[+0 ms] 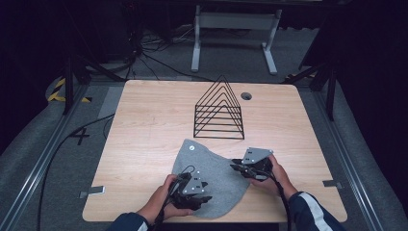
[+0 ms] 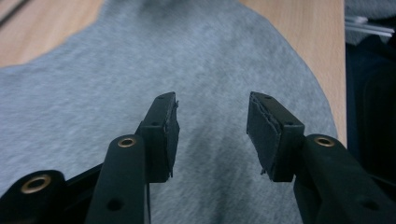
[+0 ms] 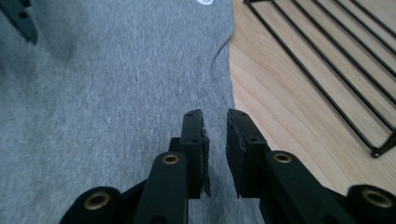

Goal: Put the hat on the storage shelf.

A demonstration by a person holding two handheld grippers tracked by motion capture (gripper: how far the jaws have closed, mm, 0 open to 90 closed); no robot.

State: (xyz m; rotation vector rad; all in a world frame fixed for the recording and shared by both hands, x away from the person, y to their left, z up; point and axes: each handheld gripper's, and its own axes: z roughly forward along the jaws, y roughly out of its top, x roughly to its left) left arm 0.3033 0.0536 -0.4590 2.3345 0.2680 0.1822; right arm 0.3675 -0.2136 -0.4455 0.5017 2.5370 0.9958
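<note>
A soft grey felt-like cloth (image 1: 211,180) with a rounded edge and a small white tag lies flat on the pale wooden table (image 1: 144,125), in the lower middle of the high view, just below a black wire rack (image 1: 219,111) of nested triangles. The left gripper (image 2: 212,133) hovers over the cloth's lower left part with its jaws spread wide and nothing between them. The right gripper (image 3: 215,140) sits at the cloth's right edge, its jaws only a narrow gap apart above the fuzzy fabric, gripping nothing.
</note>
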